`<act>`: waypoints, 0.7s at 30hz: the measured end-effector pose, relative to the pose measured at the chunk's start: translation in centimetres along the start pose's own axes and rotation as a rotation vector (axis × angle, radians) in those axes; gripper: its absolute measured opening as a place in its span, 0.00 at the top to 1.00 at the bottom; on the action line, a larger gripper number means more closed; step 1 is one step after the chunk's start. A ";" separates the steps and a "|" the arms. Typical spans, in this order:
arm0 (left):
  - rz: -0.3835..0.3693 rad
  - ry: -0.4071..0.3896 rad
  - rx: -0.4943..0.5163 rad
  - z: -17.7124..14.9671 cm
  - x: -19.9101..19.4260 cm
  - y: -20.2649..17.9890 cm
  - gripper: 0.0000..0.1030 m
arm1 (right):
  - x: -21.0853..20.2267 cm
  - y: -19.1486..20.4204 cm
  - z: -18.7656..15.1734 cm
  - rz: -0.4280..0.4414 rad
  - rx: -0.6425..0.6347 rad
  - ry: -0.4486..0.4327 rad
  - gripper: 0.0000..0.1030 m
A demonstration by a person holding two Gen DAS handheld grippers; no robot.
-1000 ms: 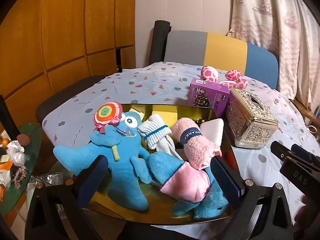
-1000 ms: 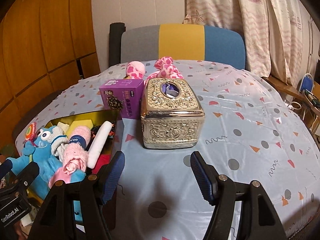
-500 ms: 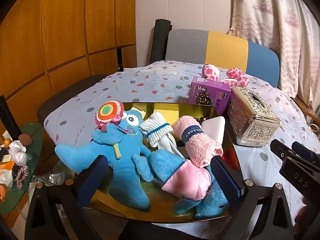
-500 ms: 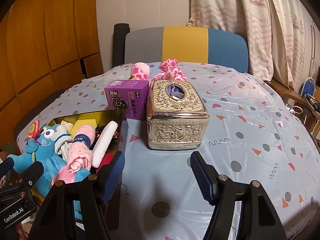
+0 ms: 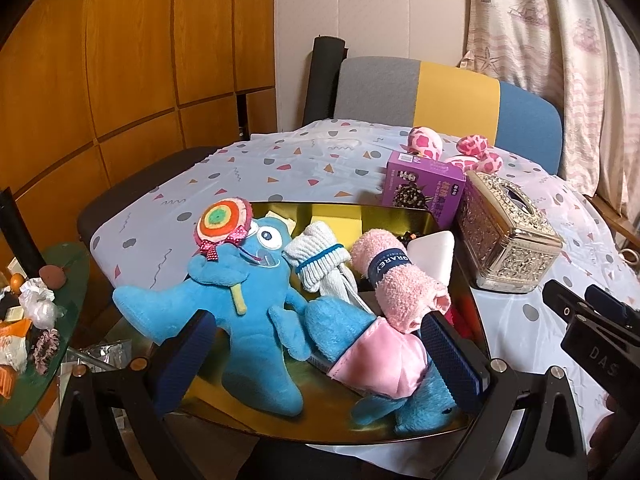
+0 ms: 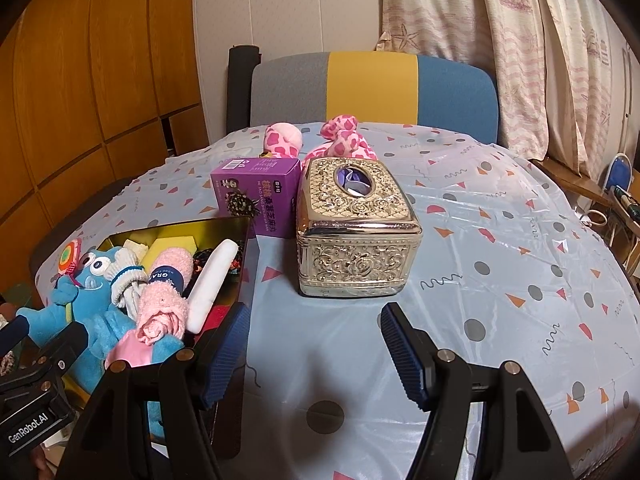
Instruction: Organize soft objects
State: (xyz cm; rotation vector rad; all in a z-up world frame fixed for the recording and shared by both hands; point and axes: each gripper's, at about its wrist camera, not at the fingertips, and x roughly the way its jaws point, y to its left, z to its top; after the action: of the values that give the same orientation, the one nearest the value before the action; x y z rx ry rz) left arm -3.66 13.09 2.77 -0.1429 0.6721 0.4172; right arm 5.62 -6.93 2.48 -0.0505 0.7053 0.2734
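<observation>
Tongs: my left (image 5: 316,354) and right (image 6: 314,346) stood apart, empty; pink plush (image 6: 340,138) outside tray (image 5: 320,212) — best pinch mid-body.

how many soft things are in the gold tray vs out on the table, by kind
Gold tray:
Blue plush toys: 2 (lollipop plush, pink-skirted plush)
Rolled socks or towels: 2 (white roll, pink roll)
On the table:
Pink spotted plush: 1
Total: 5
</observation>
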 end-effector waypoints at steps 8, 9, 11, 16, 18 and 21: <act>0.004 0.004 0.000 -0.1 0.1 0.0 0.00 | 0.0 0.0 0.0 0.000 0.000 0.000 0.33; 0.004 0.005 0.001 -0.1 0.1 0.0 0.00 | 0.0 0.0 -0.1 0.001 0.001 0.001 0.33; 0.003 0.007 0.001 -0.2 0.1 0.0 0.00 | 0.1 -0.1 -0.1 0.001 0.001 0.003 0.33; 0.005 0.014 0.003 -0.2 0.2 0.0 0.00 | 0.1 0.0 -0.1 0.000 0.000 0.004 0.33; 0.006 0.014 0.002 -0.3 0.2 0.0 0.00 | 0.1 0.0 -0.2 0.001 0.000 0.005 0.33; 0.007 0.015 0.002 -0.3 0.2 0.0 0.00 | 0.1 0.0 -0.2 0.001 -0.001 0.005 0.33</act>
State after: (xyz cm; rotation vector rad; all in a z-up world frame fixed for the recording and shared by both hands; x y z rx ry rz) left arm -3.63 13.10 2.41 -0.1419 0.6876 0.4229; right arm 5.58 -6.96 2.22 -0.0516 0.7103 0.2743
